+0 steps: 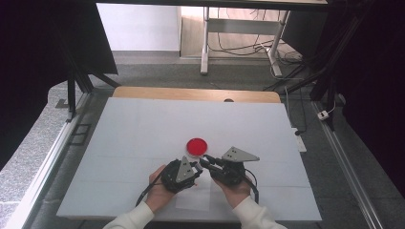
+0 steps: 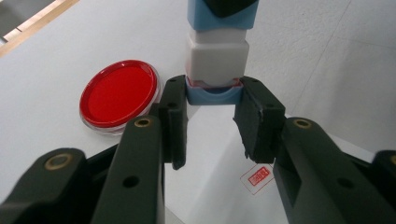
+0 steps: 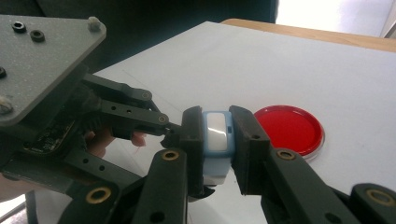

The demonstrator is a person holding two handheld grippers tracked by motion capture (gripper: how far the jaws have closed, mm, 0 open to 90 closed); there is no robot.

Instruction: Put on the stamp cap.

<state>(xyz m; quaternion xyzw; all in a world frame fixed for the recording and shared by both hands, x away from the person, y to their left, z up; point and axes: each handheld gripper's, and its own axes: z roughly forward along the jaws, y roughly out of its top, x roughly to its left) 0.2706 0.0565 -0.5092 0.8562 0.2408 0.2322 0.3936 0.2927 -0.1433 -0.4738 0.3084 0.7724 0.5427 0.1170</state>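
Observation:
A blue-and-white stamp point(image 2: 217, 60) is held between both grippers, just above the table near the front edge. My left gripper point(image 2: 212, 100) is shut on the stamp's blue bottom cap point(image 2: 215, 94), one pad on each side. My right gripper point(image 3: 217, 133) is shut on the stamp's point(image 3: 216, 135) upper blue body. In the high view the left gripper point(image 1: 198, 167) and right gripper point(image 1: 205, 161) meet tip to tip in front of the person. A round red ink pad point(image 1: 196, 146) lies open just beyond them, and it is beside the jaws in the gripper views point(image 2: 119, 93) point(image 3: 289, 128).
A white sheet point(image 1: 143, 129) covers the table, with a wooden edge point(image 1: 191, 93) at the far side. A small paper point(image 1: 193, 198) lies under the hands and carries a red stamped mark point(image 2: 259, 176). Metal frames and cables stand on the floor around the table.

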